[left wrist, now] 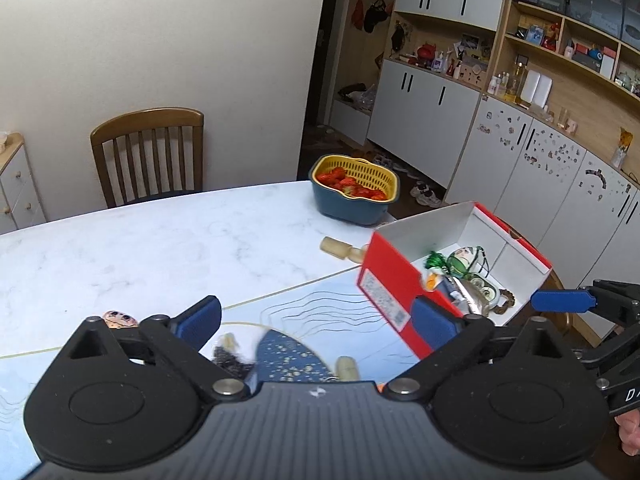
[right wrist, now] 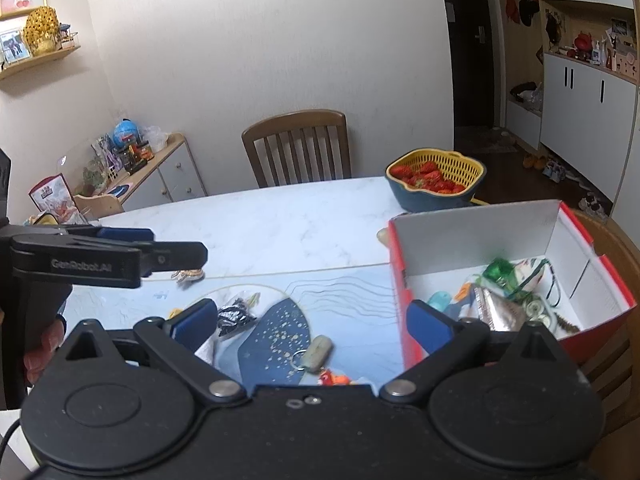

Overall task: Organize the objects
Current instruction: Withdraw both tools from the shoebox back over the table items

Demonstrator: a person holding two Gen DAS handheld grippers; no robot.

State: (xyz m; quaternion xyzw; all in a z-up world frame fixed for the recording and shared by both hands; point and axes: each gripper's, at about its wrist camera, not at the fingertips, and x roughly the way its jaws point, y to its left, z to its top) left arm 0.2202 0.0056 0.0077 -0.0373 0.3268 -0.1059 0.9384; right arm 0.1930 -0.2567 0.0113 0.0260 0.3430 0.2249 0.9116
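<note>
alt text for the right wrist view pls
The right gripper hangs open and empty over a blue mat strewn with trinkets, beside a red box already holding several. A basket of strawberries sits at the table's far edge.

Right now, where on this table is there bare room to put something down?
The white marble between the chair and the strawberry basket is bare. It is crowded inside the red box and on the blue mat, where trinkets lie scattered.
</note>
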